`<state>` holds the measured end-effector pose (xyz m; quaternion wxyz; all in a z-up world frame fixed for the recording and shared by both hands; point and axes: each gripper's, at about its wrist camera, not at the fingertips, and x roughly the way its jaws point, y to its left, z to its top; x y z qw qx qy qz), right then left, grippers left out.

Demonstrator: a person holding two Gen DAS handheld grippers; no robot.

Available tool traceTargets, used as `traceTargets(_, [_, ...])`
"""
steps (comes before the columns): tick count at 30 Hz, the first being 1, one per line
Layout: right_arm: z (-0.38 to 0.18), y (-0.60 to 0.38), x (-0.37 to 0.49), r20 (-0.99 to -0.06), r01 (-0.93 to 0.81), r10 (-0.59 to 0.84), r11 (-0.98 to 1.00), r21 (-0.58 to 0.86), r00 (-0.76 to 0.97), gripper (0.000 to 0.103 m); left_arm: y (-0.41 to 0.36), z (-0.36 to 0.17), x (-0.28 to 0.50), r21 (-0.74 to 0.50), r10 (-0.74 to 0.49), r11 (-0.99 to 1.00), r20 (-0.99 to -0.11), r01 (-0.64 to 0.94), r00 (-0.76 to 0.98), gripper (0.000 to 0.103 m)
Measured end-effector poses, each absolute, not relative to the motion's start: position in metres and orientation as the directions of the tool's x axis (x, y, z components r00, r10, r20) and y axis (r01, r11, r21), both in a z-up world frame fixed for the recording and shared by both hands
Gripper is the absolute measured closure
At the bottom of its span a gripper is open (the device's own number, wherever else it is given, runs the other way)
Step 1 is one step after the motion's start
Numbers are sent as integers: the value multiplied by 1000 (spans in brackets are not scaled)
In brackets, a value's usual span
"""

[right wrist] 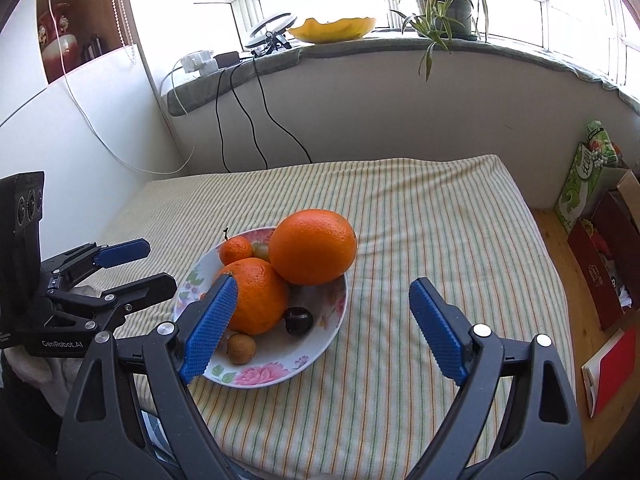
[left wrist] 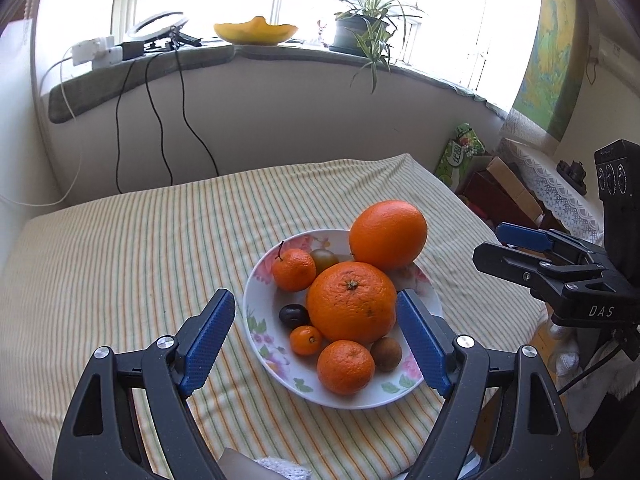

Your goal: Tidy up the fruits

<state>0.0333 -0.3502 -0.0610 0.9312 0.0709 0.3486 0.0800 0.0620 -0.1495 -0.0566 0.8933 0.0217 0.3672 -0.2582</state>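
A white floral bowl stands on the striped tablecloth. It holds two large oranges, small mandarins, a tiny orange, a dark plum, a greenish fruit and a brown round fruit. My left gripper is open and empty, hovering in front of the bowl. My right gripper is open and empty, just right of the bowl; it also shows in the left wrist view.
The striped tablecloth covers the table. A windowsill behind holds a yellow dish, a potted plant, a ring light and cables. Boxes stand on the floor at the right.
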Motion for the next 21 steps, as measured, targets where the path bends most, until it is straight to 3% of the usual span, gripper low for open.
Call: traceTargets(21, [-65, -342, 33, -646, -107, 208, 976, 192, 735, 13, -154, -53, 55, -147, -450, 864, -655, 482, 607, 20])
